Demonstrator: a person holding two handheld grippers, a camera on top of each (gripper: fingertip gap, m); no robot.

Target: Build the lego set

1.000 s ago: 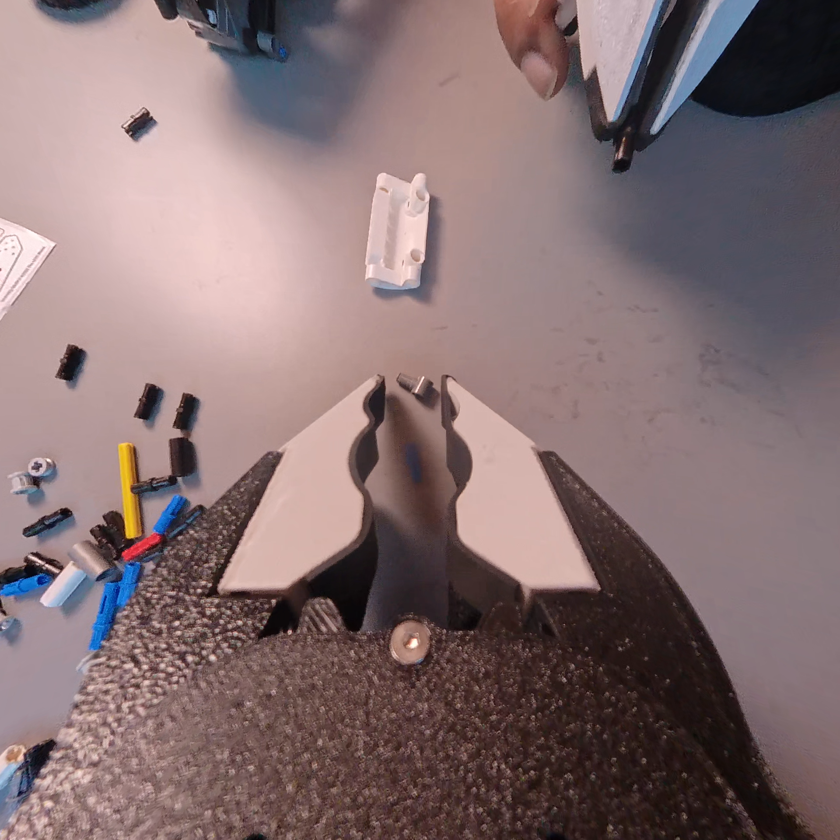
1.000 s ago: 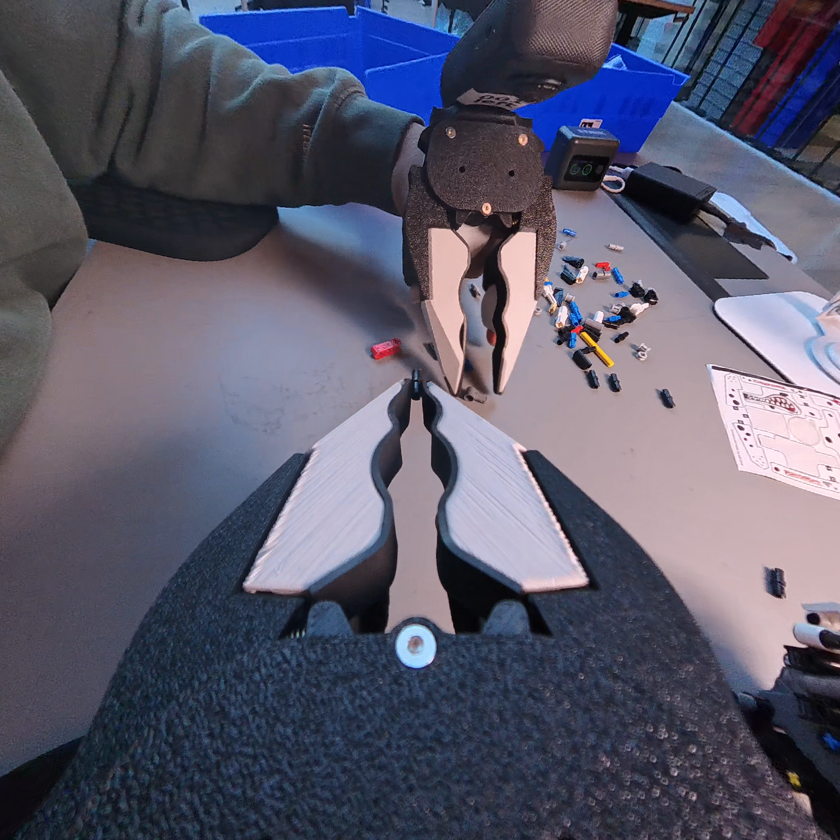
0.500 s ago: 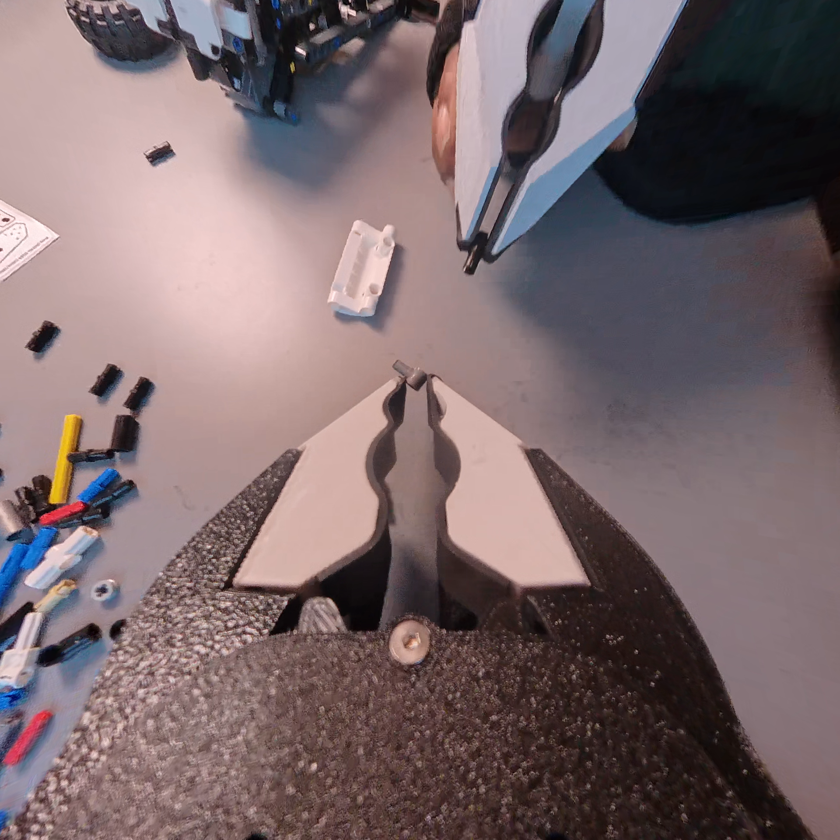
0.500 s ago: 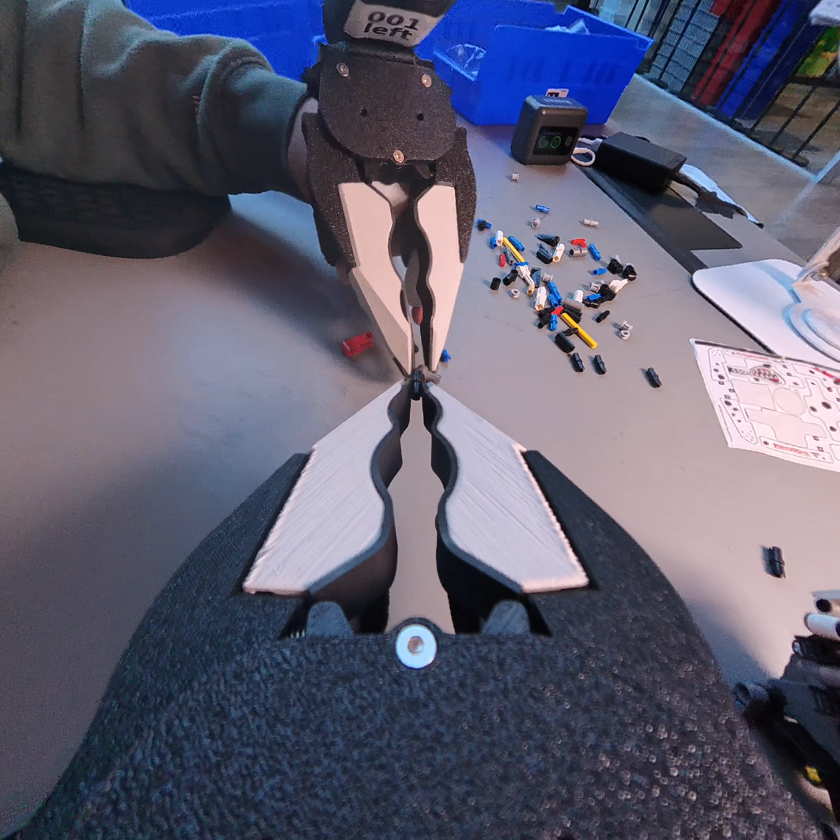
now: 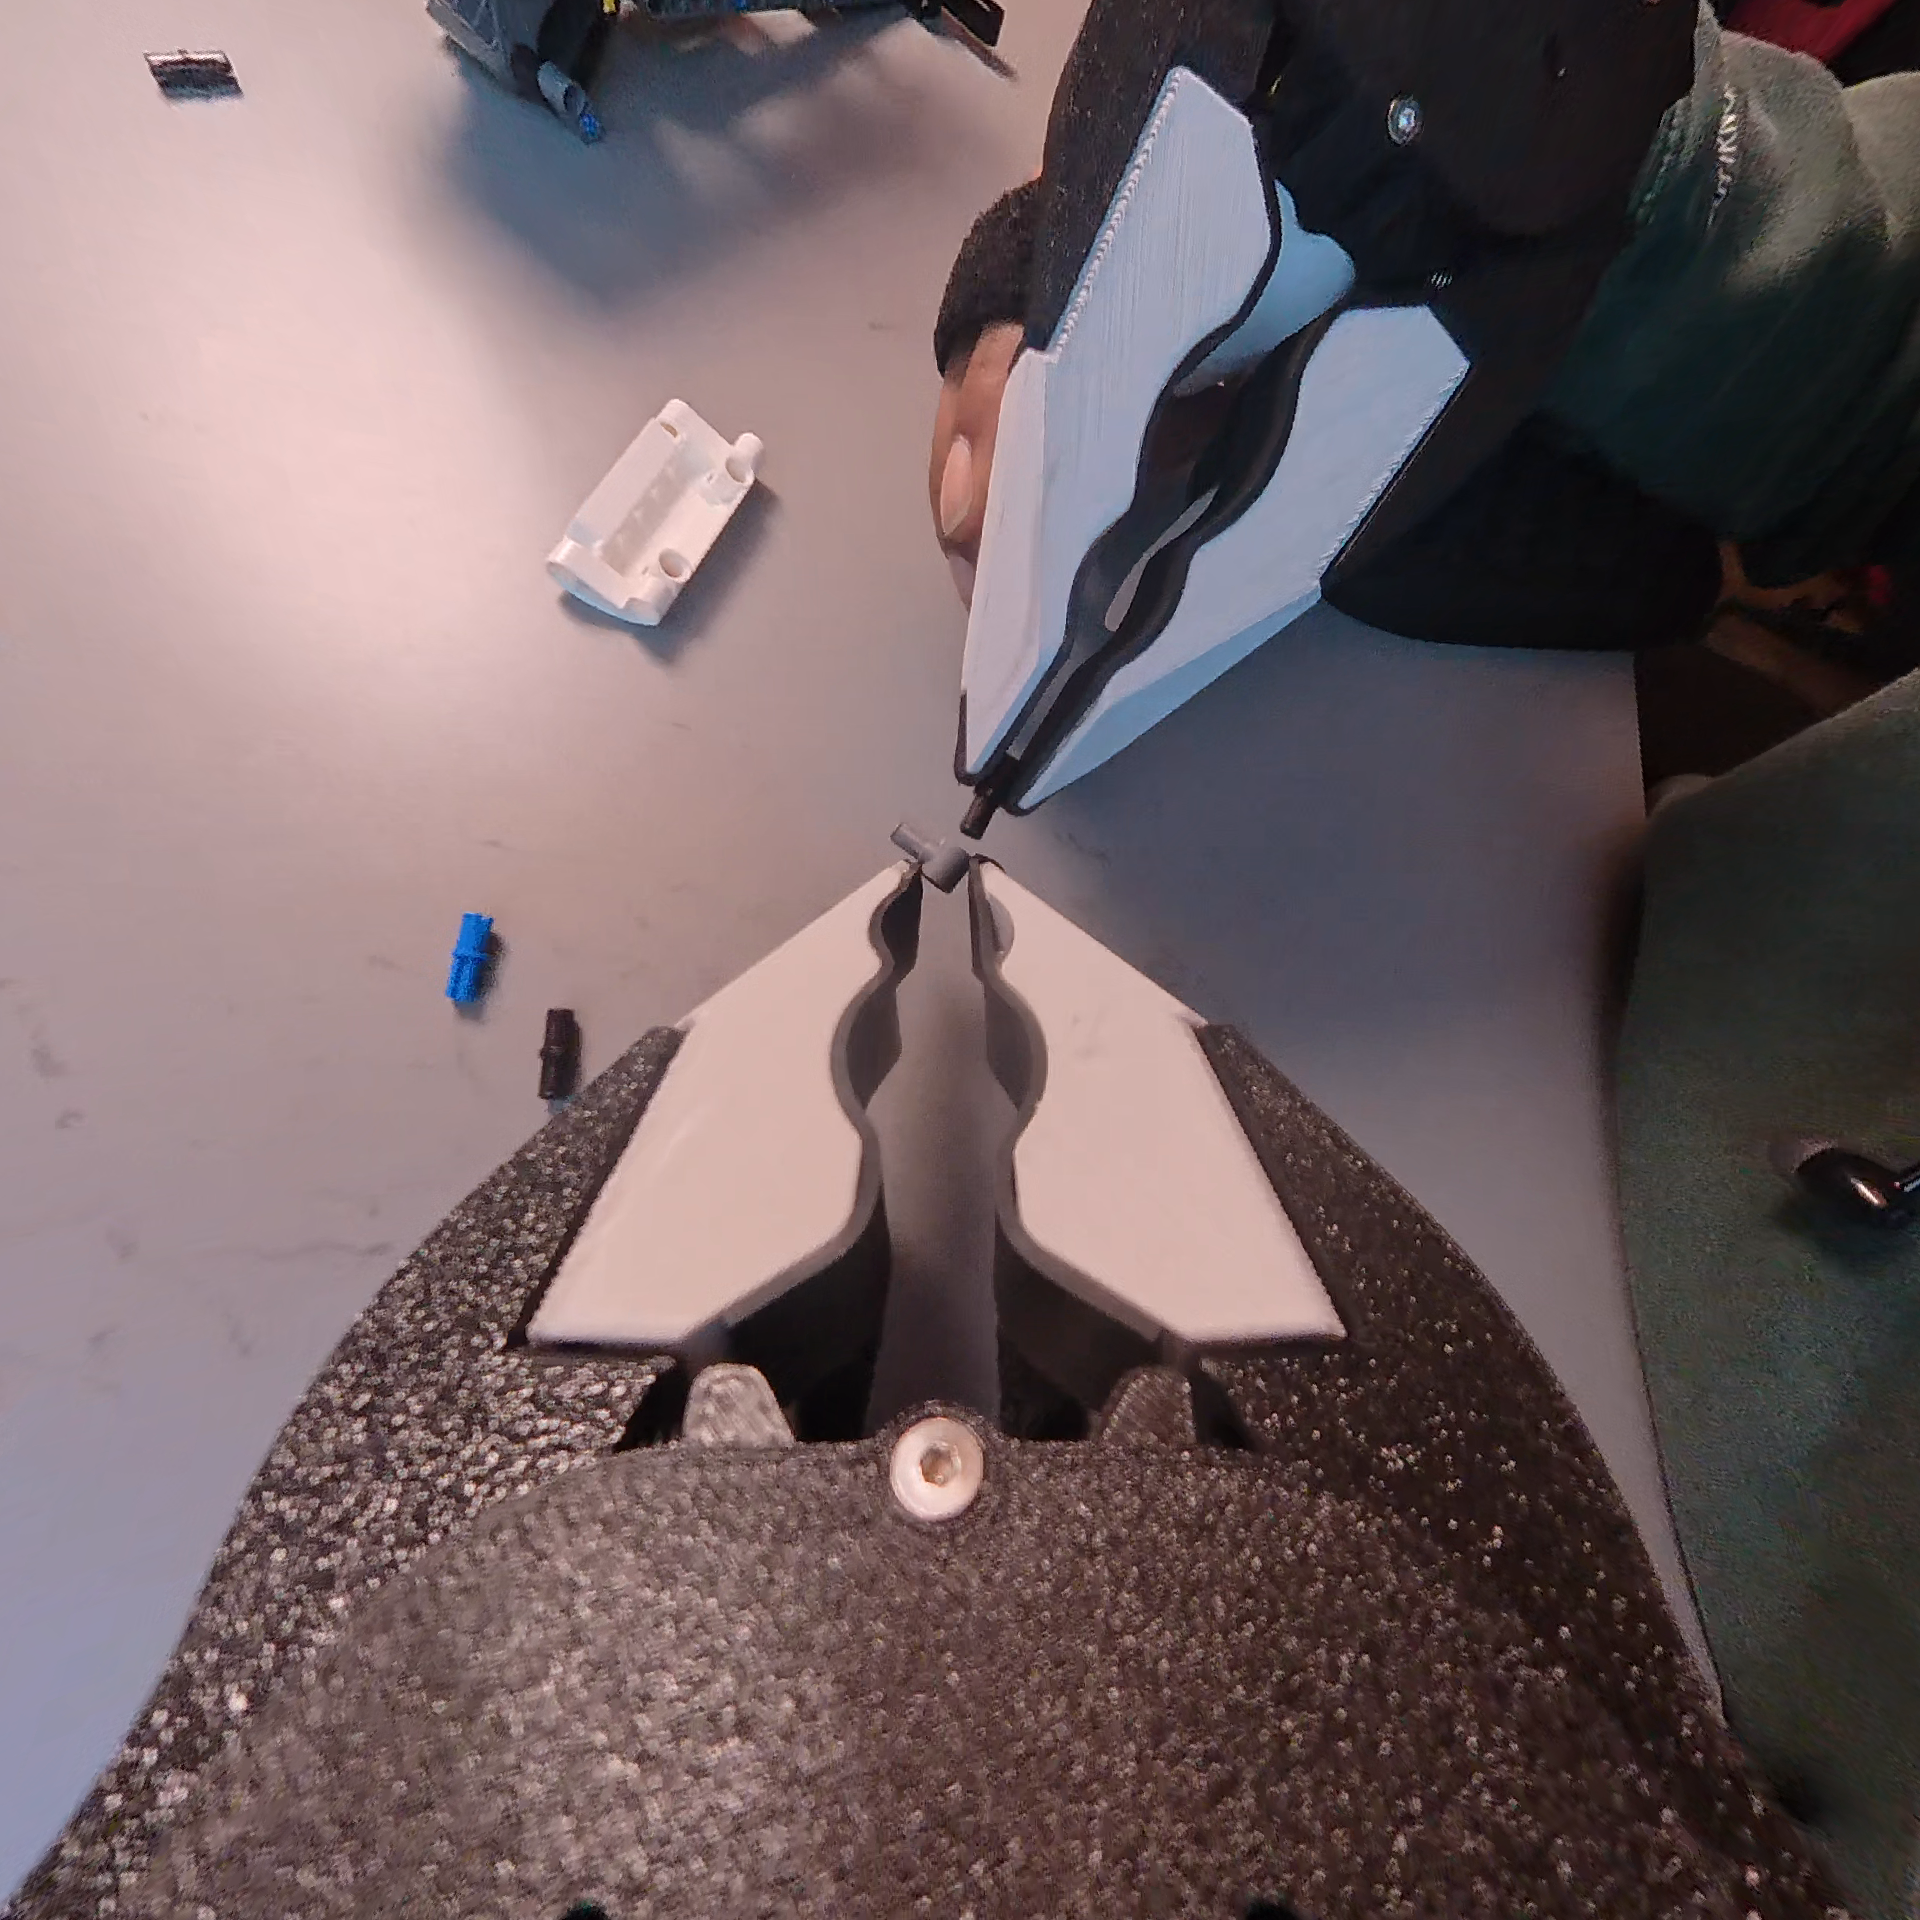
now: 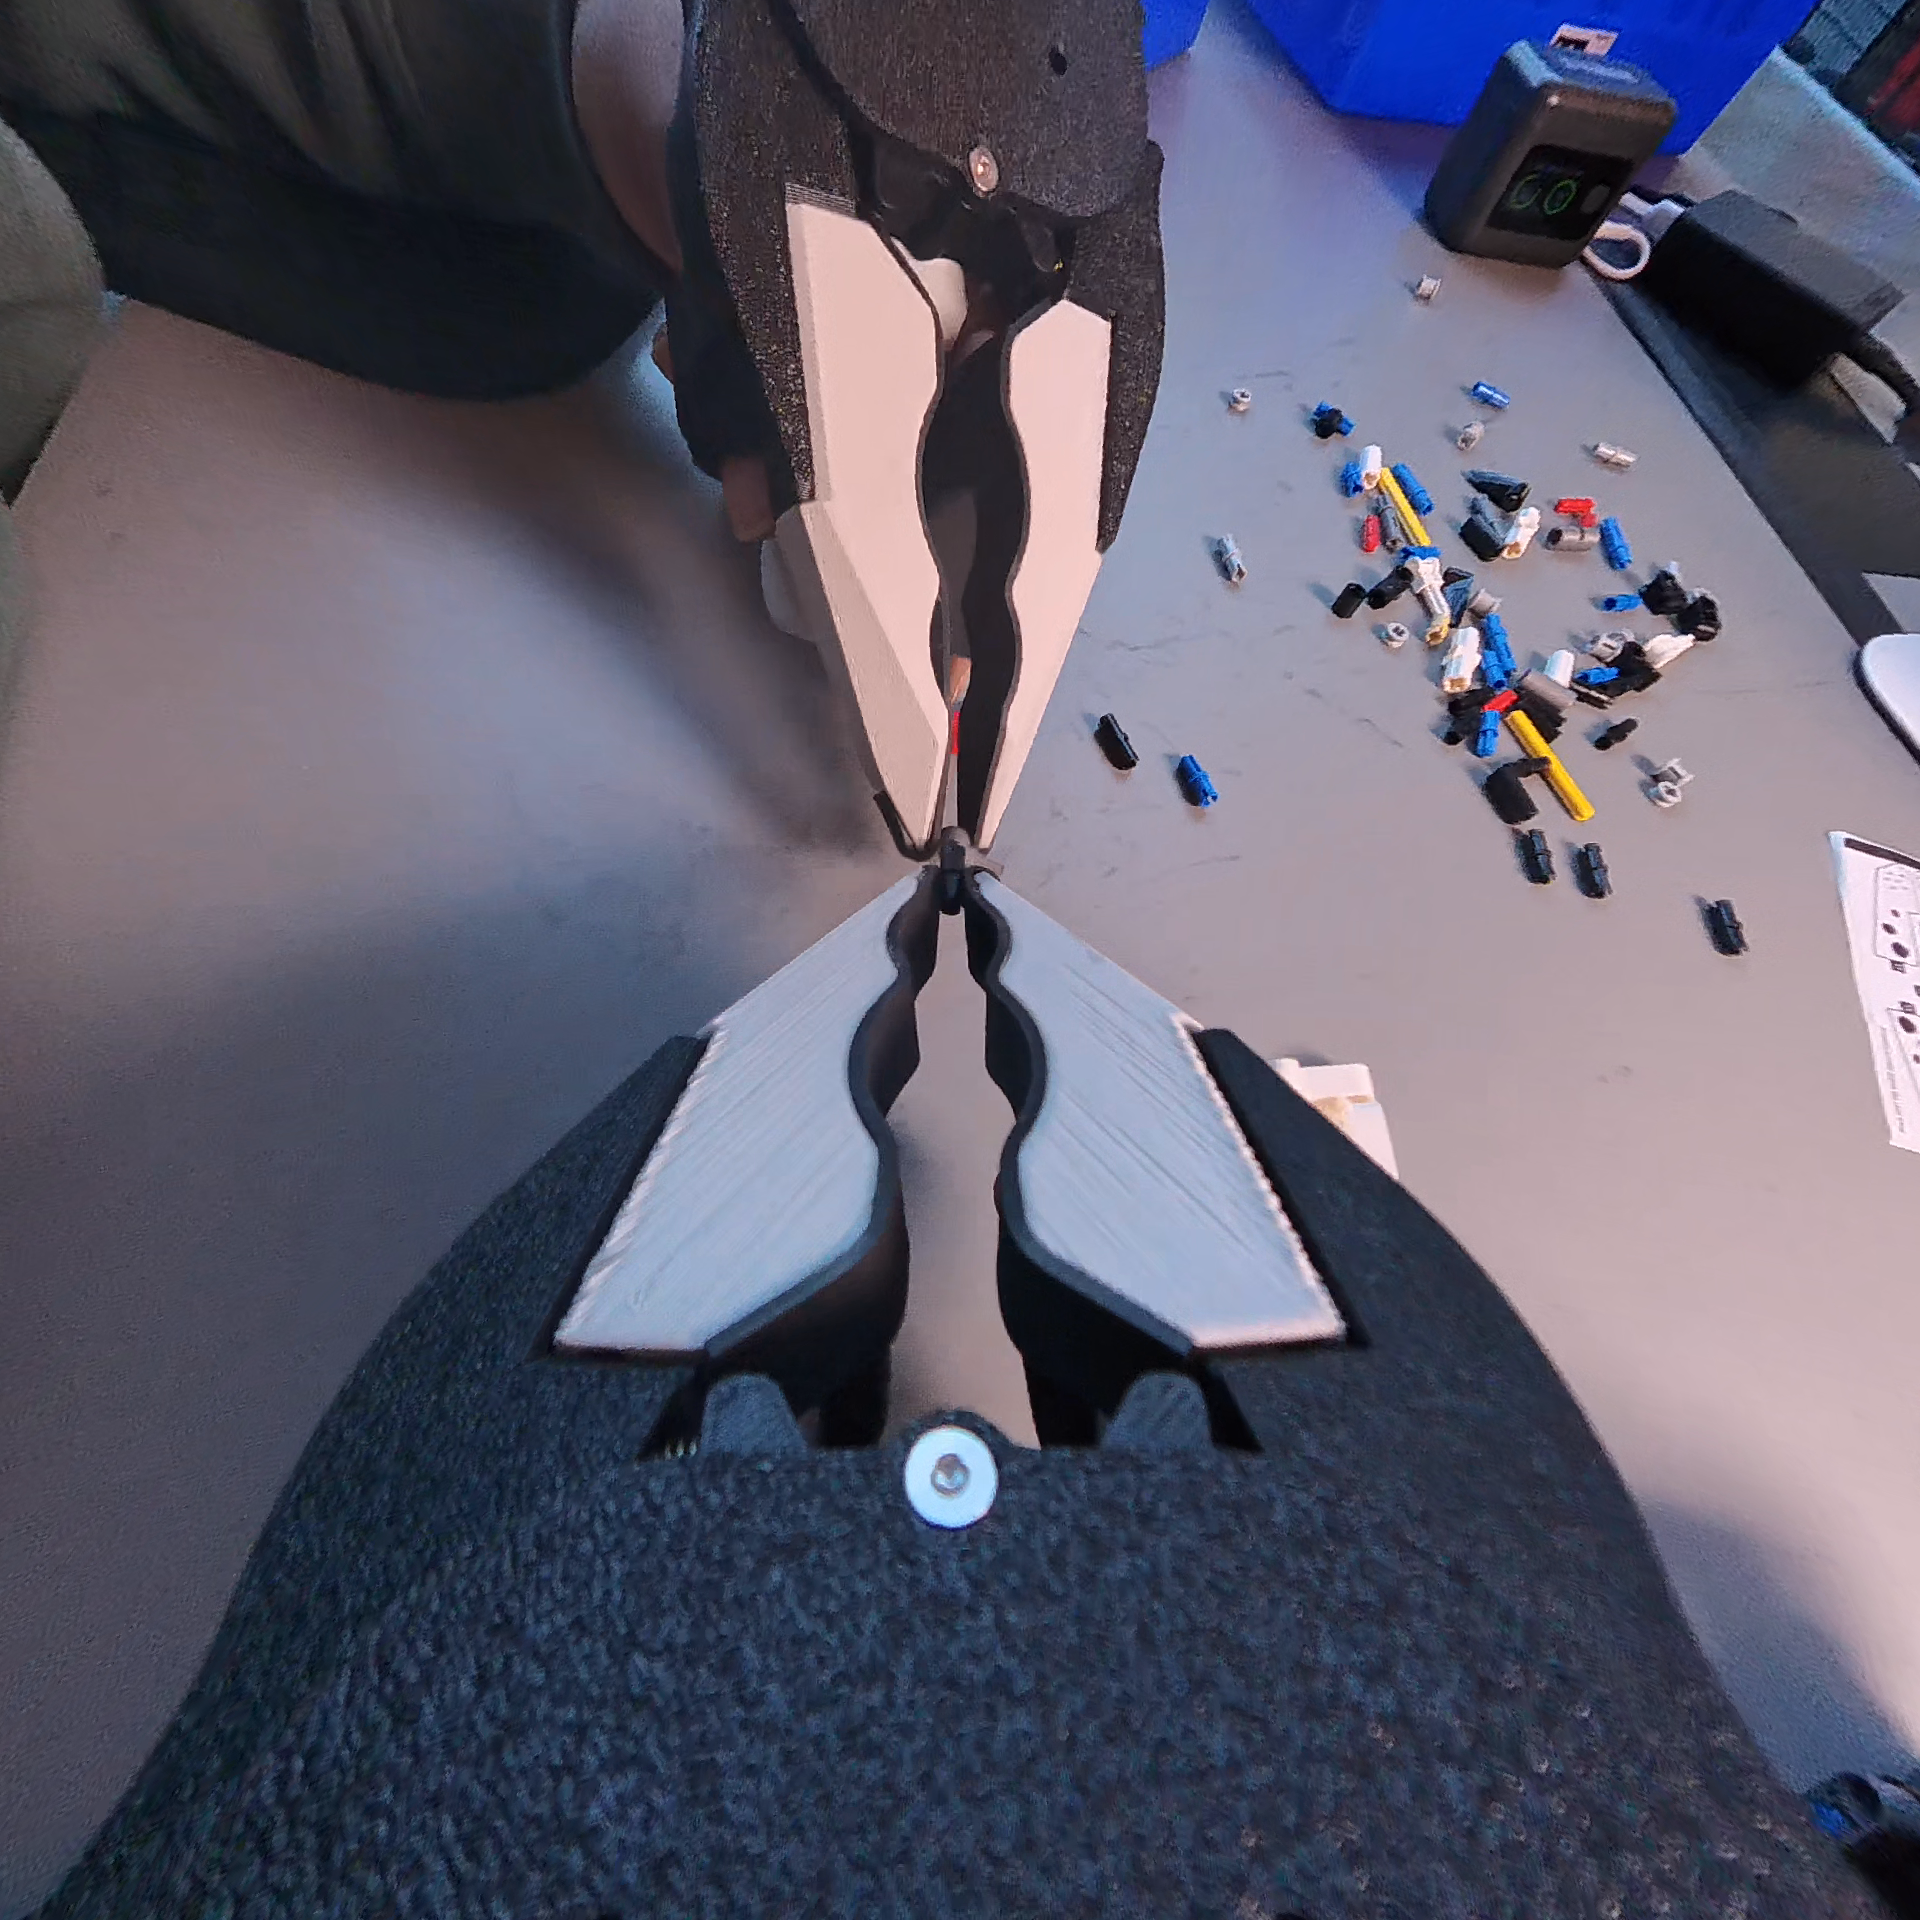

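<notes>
My left gripper (image 5: 943, 871) is shut on a small grey connector piece (image 5: 930, 850) held above the grey table. My right gripper (image 6: 951, 883) is shut on a small black pin (image 6: 950, 871); in the left wrist view it comes in from the upper right (image 5: 995, 800) with the black pin (image 5: 975, 821) sticking out of its tips. The two grippers meet tip to tip, and the pin's end is right at the grey connector. In the right wrist view the left gripper (image 6: 948, 831) points down at mine. A white panel piece (image 5: 652, 528) lies on the table to the left.
A blue pin (image 5: 470, 956) and a black pin (image 5: 557, 1051) lie near my left gripper. A pile of loose pieces (image 6: 1496, 613) lies at right, with a printed sheet (image 6: 1886, 997), a small black device (image 6: 1548, 171) and a blue bin behind. A part-built model (image 5: 582, 42) stands far back. The grippers are tip to tip, or close to it. The part-built model (image 5: 582, 42) is about 25 cm from both grippers' fingertips.
The two grippers have come together: the right gripper moved down toward the left gripper's tips, bringing the black pin to the grey connector. Both stayed shut on their pieces.
</notes>
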